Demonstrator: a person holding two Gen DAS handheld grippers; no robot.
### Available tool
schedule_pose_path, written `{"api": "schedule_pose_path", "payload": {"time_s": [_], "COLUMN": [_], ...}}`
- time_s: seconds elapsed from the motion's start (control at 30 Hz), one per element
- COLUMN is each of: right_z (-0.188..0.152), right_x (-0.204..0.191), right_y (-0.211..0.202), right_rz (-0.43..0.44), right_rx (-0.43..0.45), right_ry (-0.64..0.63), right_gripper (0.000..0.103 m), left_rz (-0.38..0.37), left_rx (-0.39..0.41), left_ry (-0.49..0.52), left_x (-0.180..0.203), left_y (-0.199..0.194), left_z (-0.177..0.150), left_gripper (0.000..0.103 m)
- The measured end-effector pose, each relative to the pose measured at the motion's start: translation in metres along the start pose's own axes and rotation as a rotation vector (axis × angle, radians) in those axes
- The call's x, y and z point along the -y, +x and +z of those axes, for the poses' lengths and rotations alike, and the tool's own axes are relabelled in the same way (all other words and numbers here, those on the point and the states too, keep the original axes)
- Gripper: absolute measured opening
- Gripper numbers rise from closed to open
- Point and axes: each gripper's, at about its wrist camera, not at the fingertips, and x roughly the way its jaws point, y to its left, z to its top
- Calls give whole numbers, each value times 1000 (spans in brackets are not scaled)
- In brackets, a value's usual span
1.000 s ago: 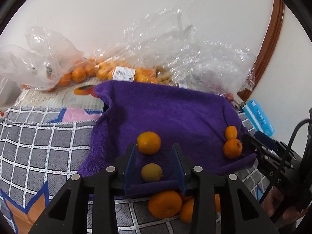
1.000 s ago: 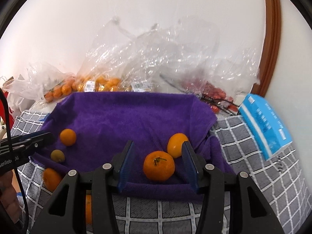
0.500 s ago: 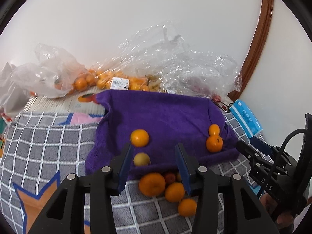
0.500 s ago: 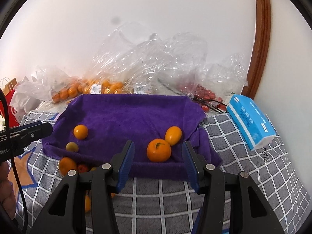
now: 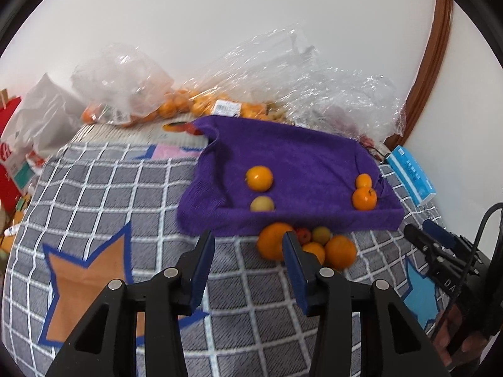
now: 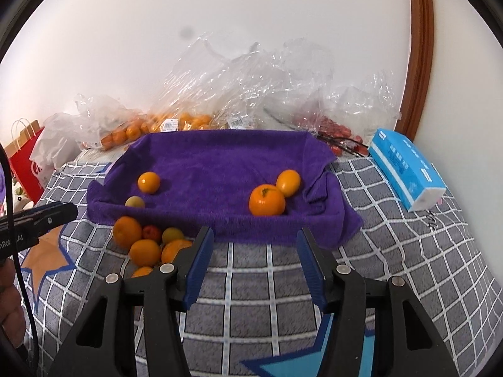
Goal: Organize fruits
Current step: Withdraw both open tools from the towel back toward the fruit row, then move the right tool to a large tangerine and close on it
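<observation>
Through the left wrist camera, my left gripper (image 5: 248, 262) hangs released over the checked blanket (image 5: 103, 194), jaws spread and nothing between them. It sits short of the purple towel (image 5: 292, 157), which is laid out as the sorting surface. On the towel I count two pairs: an orange (image 5: 259, 178) with a pale yellowish fruit (image 5: 262, 204) just in front of it on the left, and a small orange (image 5: 363, 181) touching a larger orange with a stem (image 5: 364, 198) on the right. That grouping reads to me as fruit being sorted by place. A loose pile of fruit (image 5: 306, 245) lies on the blanket against the towel's near edge, partly behind my right finger; I judge these are the ones not yet sorted. Bags of oranges (image 5: 176, 106) line the wall behind.

Through the right wrist camera, my right gripper (image 6: 254, 262) is likewise released and empty, held back from the towel's near edge over the blanket. The orange with a stem (image 6: 267, 200) and its oval neighbour (image 6: 288, 183) sit straight ahead, the other pair far left. The unsorted pile (image 6: 147, 242) lies to the lower left, nearer my left gripper (image 6: 37, 220), so I would take from it with that hand. A blue tissue pack (image 6: 405, 169) rests on the blanket well right of the towel.
</observation>
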Motion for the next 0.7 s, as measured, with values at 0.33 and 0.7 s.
{"api": "schedule_pose_path", "payload": {"time_s": [0.33,0.7], "right_z": [-18,-16], "right_x": [-9,-39], "right_y": [3,25], "right_rz": [64,133], "right_rx": [-43,-87], "right_ry": [11,-35], "right_gripper": [55,55], "left_rz": [36,40], "left_rx": [-42,-70], "left_ry": [-60,-92], "left_x": [-29,-46], "left_y": [-3,2], "left_z": [-27,-31], "left_gripper": [43,43]}}
